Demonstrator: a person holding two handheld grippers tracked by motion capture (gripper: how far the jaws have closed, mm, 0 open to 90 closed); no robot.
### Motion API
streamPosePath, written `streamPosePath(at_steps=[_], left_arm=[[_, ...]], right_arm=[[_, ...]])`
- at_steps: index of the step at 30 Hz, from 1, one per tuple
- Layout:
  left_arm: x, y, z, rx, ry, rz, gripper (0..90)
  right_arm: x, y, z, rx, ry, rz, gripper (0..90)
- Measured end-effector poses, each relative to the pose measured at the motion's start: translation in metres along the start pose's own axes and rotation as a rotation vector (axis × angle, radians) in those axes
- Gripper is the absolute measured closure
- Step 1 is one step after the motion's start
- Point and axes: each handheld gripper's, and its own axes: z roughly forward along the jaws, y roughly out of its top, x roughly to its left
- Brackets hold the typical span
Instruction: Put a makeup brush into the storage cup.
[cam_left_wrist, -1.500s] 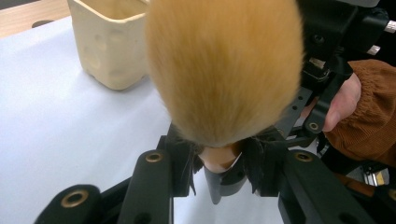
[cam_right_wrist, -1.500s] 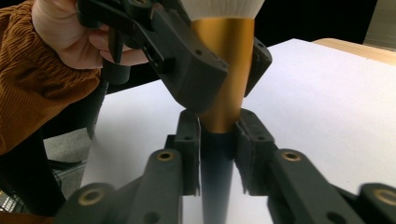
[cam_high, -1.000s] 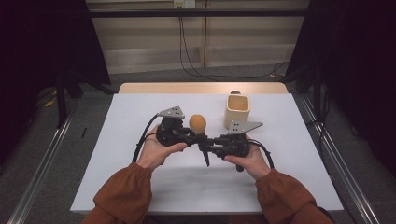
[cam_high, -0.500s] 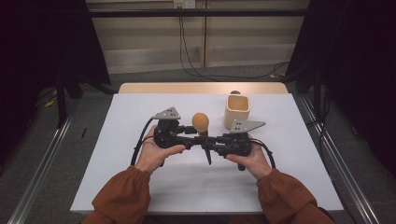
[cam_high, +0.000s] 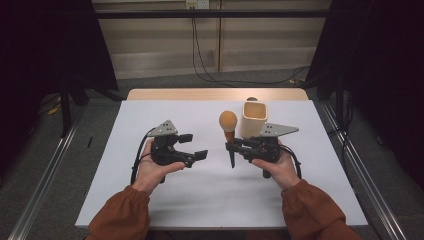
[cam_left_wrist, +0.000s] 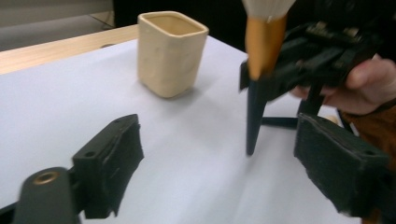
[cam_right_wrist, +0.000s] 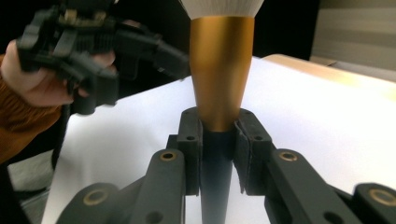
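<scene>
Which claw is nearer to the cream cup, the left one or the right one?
Right. The right claw holds the brush upright just in front of the cream cup, almost beside it. The left claw is open, off to the cup's left and farther toward the person.

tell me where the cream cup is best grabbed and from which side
Probably by one wall at the rim of the cream cup, coming from above: it stands upright, mouth open, and its squarish body looks wide for the jaws. The left tool is open and free; the right tool is shut on the brush.
</scene>
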Motion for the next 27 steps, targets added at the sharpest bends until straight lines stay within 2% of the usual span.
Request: streamPosePath(at_steps=[3, 6, 7, 10, 12, 15, 19, 21, 22, 23, 25, 27], left_arm=[[0.004, -0.008, -0.008, -0.010, 0.028, -0.013, 8.1], [0.008, -0.014, -0.016, -0.030, 0.047, -0.047, 4.8], [0.009, -0.016, -0.019, -0.026, 0.068, -0.046, 4.7], [0.011, -0.020, -0.026, -0.032, 0.092, -0.060, 4.7], [0.011, -0.023, -0.031, -0.042, 0.130, -0.061, 4.7], [0.010, -0.028, -0.040, -0.085, 0.150, -0.076, 4.7], [0.010, -0.036, -0.050, -0.103, 0.210, -0.051, 4.6], [0.011, -0.042, -0.055, -0.128, 0.242, -0.059, 4.6], [0.012, -0.043, -0.057, -0.128, 0.239, -0.060, 4.6], [0.013, -0.046, -0.059, -0.146, 0.256, -0.062, 4.6], [0.013, -0.050, -0.063, -0.139, 0.281, -0.049, 4.6], [0.014, -0.054, -0.066, -0.159, 0.286, -0.046, 4.6]], right_arm=[[-0.005, 0.006, -0.006, -0.016, -0.022, 0.002, 74.2], [-0.009, 0.010, -0.011, -0.032, -0.044, 0.005, 74.2], [-0.010, 0.010, -0.012, -0.038, -0.047, 0.008, 74.2], [-0.013, 0.012, -0.015, -0.056, -0.061, 0.011, 74.2], [-0.015, 0.014, -0.017, -0.061, -0.071, 0.013, 74.2], [-0.018, 0.015, -0.019, -0.065, -0.084, 0.017, 74.2], [-0.021, 0.018, -0.023, -0.079, -0.100, 0.019, 74.2], [-0.023, 0.018, -0.025, -0.083, -0.110, 0.022, 74.2], [-0.025, 0.019, -0.026, -0.082, -0.117, 0.025, 74.2], [-0.027, 0.019, -0.027, -0.083, -0.122, 0.023, 74.2], [-0.030, 0.022, -0.029, -0.083, -0.137, 0.024, 74.2], [-0.033, 0.027, -0.032, -0.091, -0.146, 0.021, 74.2]])
